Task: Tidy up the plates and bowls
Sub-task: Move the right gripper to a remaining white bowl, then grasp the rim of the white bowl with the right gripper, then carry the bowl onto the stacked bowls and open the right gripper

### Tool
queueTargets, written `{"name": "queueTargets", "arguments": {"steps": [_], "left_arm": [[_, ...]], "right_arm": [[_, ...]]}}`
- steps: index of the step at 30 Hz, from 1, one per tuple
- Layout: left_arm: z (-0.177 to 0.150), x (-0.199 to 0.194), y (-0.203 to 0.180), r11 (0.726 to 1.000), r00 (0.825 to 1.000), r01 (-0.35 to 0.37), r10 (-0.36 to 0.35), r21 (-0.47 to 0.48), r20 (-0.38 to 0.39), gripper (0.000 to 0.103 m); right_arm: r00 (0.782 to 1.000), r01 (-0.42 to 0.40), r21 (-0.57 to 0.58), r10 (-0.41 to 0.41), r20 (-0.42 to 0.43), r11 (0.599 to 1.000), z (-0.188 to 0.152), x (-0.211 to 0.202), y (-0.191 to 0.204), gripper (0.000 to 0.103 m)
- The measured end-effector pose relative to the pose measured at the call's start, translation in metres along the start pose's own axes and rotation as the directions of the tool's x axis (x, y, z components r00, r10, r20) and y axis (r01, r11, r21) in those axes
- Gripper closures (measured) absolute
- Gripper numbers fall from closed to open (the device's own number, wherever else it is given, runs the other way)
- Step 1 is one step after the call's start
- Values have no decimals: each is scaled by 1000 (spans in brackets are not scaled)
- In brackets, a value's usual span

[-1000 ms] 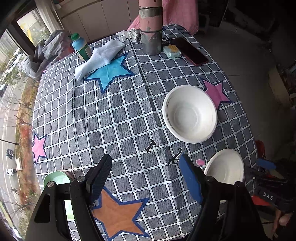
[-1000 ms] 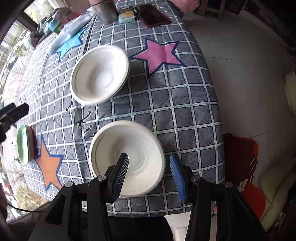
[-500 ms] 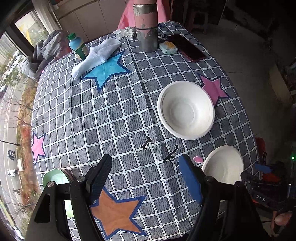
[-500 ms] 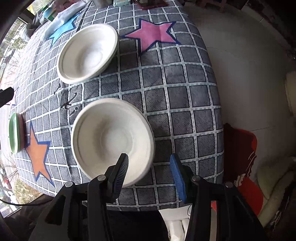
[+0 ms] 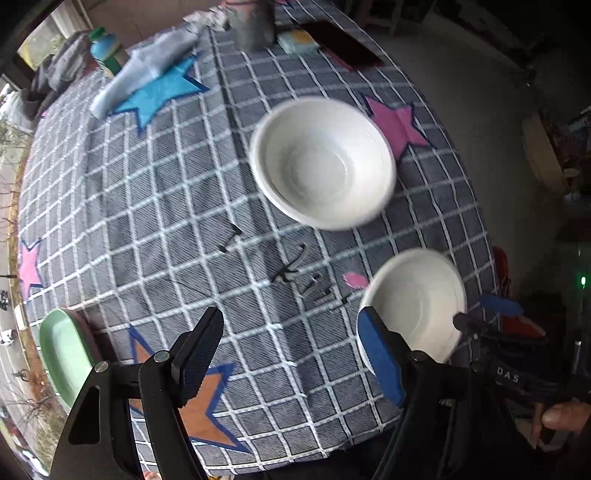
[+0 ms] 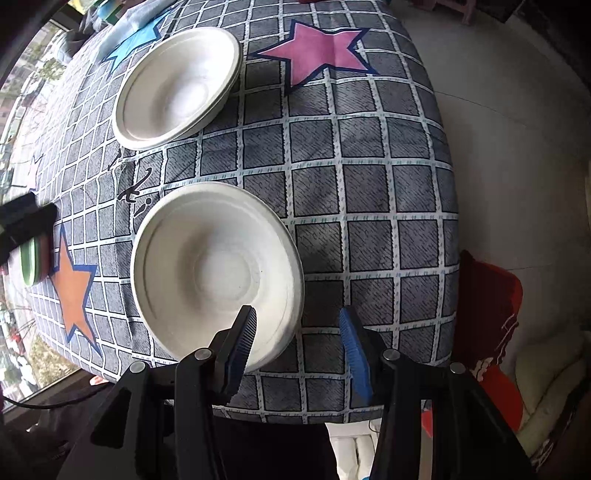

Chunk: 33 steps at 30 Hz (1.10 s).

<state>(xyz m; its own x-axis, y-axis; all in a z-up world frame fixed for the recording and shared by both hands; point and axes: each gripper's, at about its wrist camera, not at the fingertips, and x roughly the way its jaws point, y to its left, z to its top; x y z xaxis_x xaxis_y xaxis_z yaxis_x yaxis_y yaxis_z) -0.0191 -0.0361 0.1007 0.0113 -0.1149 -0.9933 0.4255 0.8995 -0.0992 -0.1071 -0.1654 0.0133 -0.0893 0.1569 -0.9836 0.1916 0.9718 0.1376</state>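
Nearest to me on the right wrist camera, my right tongs (image 6: 297,332) stand apart with nothing between the pads; the left pad overlaps the near rim of the near white bowl (image 6: 218,273), though I cannot tell whether it touches. That bowl sits upright on the worktop (image 6: 369,192), close to its near edge, on a grey checked cloth with white grid lines. Beyond it, apart, lies the far white bowl (image 6: 177,88), upright, just beside a pink star (image 6: 317,51) printed on the cloth. An orange star (image 6: 74,291) lies to the left of the near bowl.

On the left wrist camera, my left tongs (image 5: 291,354) are also apart and hold nothing, above the cloth near that orange star (image 5: 199,410). To their left, at the worktop's edge, a green plate (image 5: 62,358) rests on something darker that I cannot make out. The other tool's dark body carries the letters "DAS" (image 5: 508,374); the rest of the label is hidden. Black handwritten marks (image 5: 291,269) lie on the cloth between the bowls and the tongs; they are too blurred to read. Farther off are a blue star (image 5: 162,92) with a pale folded cloth (image 5: 144,77) on it, a green-capped bottle (image 5: 109,51), a grey cylinder (image 5: 253,29), a sponge (image 5: 297,40) and a dark phone (image 5: 343,48).
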Motion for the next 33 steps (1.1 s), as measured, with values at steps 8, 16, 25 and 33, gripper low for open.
{"name": "queueTargets", "arguments": {"steps": [8,16,25,33], "left_arm": [[-5,45,-23,1000,994,27,-26,5,-103,26],[-10,81,-36,994,968,111,-113,-23,-225,85],[5,18,-32,998,996,65,-66,-13,-62,86],[62,-34,2,992,995,-13,24,-122,92,55]], "right_arm": [[1000,11,-116,-13,-16,993,7,15,12,54],[999,-28,-219,20,-36,975,13,25,34,77],[994,-95,-175,104,44,980,36,-15,28,88],[966,-160,-125,181,184,979,104,-63,47,86]]}}
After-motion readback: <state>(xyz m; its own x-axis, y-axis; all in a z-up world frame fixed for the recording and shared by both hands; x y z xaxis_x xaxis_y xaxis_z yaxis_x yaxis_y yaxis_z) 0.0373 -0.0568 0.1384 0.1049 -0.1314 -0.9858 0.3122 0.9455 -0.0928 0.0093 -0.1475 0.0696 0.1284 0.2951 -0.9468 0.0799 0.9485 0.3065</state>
